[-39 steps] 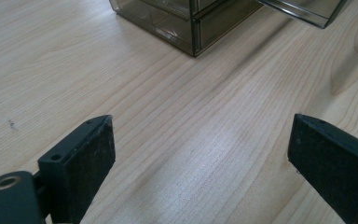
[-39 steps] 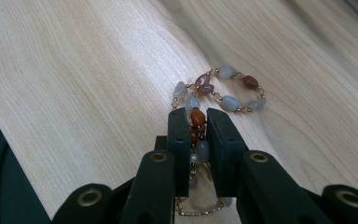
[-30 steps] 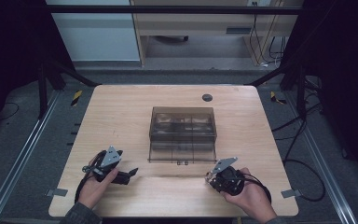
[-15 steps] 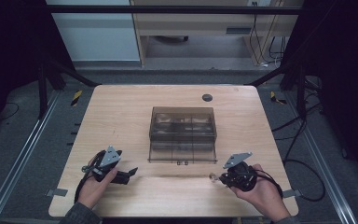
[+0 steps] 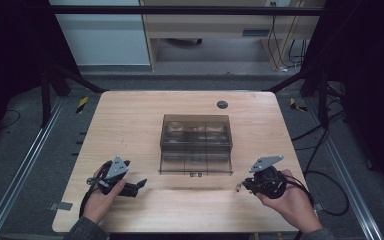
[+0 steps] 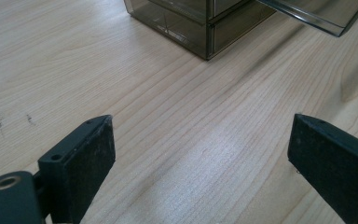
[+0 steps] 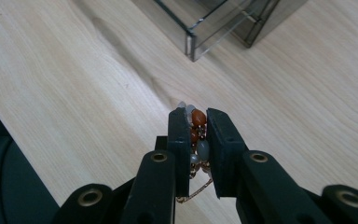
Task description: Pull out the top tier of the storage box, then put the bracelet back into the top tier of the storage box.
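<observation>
Right claw (image 5: 241, 187): pinching a beaded bracelet (image 7: 196, 133), now farther right and higher above the worktop (image 5: 130, 115) than before.
Left claw (image 5: 139, 185): spread, unmoved.
Drawer box (image 5: 196, 142): unchanged.

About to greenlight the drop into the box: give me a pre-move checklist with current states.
1. Beaded piece clamped between the right gripper fingers: ok, orange and pale beads sit pinched between the pads.
2. Nothing dangling loose: not ok, a thin gold chain hangs below the pads.
3. Drawer of the smoked plastic box pulled out: ok, it projects toward the person in the high view.
4. Free compartment in the drawer: cannot tell, the tinted plastic hides the contents.
5. Left gripper out of the way: ok, open, empty, resting on the table left of the box.
6. Path from right gripper to drawer: ok, bare wood between.
</observation>
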A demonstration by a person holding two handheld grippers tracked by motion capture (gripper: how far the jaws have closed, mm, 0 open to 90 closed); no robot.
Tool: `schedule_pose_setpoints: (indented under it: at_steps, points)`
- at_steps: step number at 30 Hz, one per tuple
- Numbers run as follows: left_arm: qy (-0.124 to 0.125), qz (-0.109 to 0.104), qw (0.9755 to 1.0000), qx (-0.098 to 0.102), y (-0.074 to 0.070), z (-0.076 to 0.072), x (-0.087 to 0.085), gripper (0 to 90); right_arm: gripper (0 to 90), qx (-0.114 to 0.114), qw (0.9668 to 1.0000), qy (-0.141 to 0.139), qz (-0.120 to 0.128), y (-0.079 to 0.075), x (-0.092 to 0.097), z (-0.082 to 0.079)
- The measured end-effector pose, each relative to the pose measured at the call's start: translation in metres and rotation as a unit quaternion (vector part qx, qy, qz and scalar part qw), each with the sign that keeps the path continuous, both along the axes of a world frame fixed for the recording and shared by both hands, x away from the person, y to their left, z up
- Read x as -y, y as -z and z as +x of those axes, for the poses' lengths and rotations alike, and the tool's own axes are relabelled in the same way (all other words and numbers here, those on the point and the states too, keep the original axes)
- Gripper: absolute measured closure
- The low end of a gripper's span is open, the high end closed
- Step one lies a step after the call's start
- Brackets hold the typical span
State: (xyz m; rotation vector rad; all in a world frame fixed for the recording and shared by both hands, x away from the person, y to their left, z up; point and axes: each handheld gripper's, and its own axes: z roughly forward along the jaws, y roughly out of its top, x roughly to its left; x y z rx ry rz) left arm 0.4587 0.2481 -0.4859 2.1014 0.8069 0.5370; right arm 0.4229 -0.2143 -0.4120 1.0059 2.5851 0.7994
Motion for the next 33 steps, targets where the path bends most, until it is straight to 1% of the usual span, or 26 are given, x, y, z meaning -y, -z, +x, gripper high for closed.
schedule_pose_setpoints:
  at_steps: [6,10,17,20,25,27,29,33]
  points:
    - [-0.003,0.001,1.0000,0.001,0.000,0.000,0.000,7.1,80.7,0.009,0.9999,0.013,0.005,-0.007,0.009,0.003]
    - [-0.005,-0.001,1.0000,0.000,0.000,0.000,-0.001,7.1,80.7,0.013,0.9997,0.022,0.004,-0.013,0.015,0.006]
    - [-0.006,-0.006,1.0000,0.001,0.000,0.000,-0.003,7.0,80.7,0.027,0.9988,0.041,0.001,-0.022,0.022,0.010]
    - [-0.008,-0.005,1.0000,0.003,-0.001,0.000,-0.002,7.0,80.7,0.031,0.9986,0.042,-0.002,-0.024,0.024,0.011]
    - [-0.009,-0.005,0.9999,0.001,0.000,0.000,-0.003,6.9,80.7,0.035,0.9982,0.048,0.001,-0.027,0.026,0.013]
    - [-0.005,-0.005,1.0000,-0.001,0.000,0.000,-0.003,6.9,80.6,0.035,0.9981,0.050,0.005,-0.027,0.027,0.013]
    - [-0.007,-0.003,1.0000,-0.001,0.000,0.000,-0.003,6.9,80.7,0.035,0.9980,0.052,0.009,-0.028,0.028,0.014]
    - [-0.009,-0.007,0.9999,0.001,0.000,0.000,-0.004,6.9,80.6,0.036,0.9978,0.054,0.009,-0.030,0.028,0.016]
